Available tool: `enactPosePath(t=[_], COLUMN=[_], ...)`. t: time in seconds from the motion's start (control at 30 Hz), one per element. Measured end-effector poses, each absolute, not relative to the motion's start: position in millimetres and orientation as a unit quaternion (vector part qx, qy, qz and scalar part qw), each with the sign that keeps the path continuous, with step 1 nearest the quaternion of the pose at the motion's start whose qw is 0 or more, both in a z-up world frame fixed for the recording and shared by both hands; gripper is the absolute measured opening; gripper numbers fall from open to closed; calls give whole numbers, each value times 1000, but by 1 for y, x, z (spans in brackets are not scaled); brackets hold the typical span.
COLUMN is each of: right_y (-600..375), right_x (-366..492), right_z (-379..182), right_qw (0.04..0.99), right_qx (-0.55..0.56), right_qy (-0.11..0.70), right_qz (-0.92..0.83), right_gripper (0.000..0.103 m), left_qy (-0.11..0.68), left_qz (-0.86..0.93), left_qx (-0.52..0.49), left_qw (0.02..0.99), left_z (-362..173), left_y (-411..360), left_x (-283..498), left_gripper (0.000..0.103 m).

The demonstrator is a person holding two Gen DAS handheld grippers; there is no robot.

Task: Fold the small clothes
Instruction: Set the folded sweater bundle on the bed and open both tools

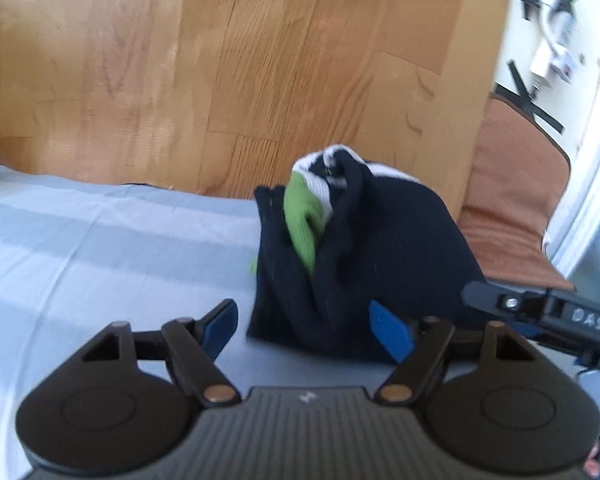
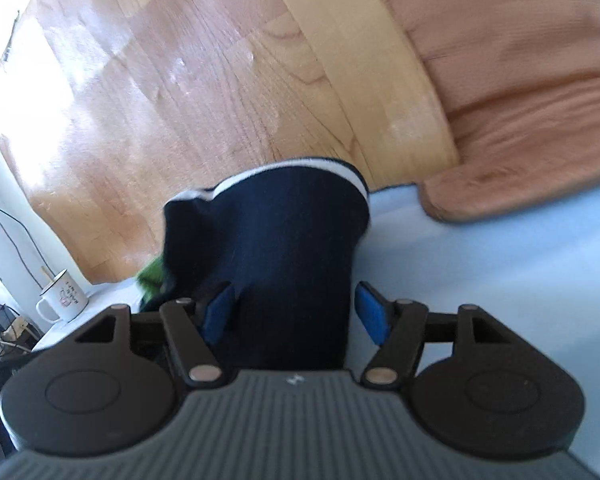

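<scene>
The left tool (image 1: 308, 328) is held wide open, gripping nothing, just before a bunched navy garment (image 1: 364, 256) with green and white trim. The right tool (image 2: 296, 314) is spread around that garment (image 2: 284, 248), pads not closed. A pale blue sheet (image 1: 80, 248) covers the surface; wooden floor (image 1: 220, 60), a brown cushion (image 2: 520, 80) and a mug (image 2: 62, 296) are seen beyond.

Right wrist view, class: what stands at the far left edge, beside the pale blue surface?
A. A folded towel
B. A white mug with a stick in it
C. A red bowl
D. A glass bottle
B: a white mug with a handle and a thin stick rising from it stands at the left edge of the pale blue surface, left of the navy garment.
</scene>
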State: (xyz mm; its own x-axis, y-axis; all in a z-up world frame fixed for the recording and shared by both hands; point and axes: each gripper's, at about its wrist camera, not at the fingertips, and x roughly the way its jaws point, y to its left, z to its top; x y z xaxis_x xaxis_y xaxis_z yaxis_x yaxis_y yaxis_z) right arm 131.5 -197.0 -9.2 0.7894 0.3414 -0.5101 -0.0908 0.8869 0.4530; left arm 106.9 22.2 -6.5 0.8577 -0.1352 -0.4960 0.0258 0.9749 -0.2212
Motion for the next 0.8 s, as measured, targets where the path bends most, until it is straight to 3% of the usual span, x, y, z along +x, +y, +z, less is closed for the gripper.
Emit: enactPosePath(t=[0.4, 0.67, 0.8], right_y=[-179, -177, -178], right_x=[24, 14, 14], right_z=[-5, -5, -6], right_qw=[937, 941, 939], right_qx=[188, 185, 189], right_qy=[287, 278, 280], right_qz=[69, 62, 66], right_gripper=[74, 74, 74], left_qy=[278, 269, 269], left_qz=[9, 36, 45], left_qx=[-57, -44, -39], left_qw=[959, 962, 961], left_z=[-19, -20, -21], left_y=[2, 2, 1], left_x=[26, 12, 11], left_gripper=[76, 76, 82])
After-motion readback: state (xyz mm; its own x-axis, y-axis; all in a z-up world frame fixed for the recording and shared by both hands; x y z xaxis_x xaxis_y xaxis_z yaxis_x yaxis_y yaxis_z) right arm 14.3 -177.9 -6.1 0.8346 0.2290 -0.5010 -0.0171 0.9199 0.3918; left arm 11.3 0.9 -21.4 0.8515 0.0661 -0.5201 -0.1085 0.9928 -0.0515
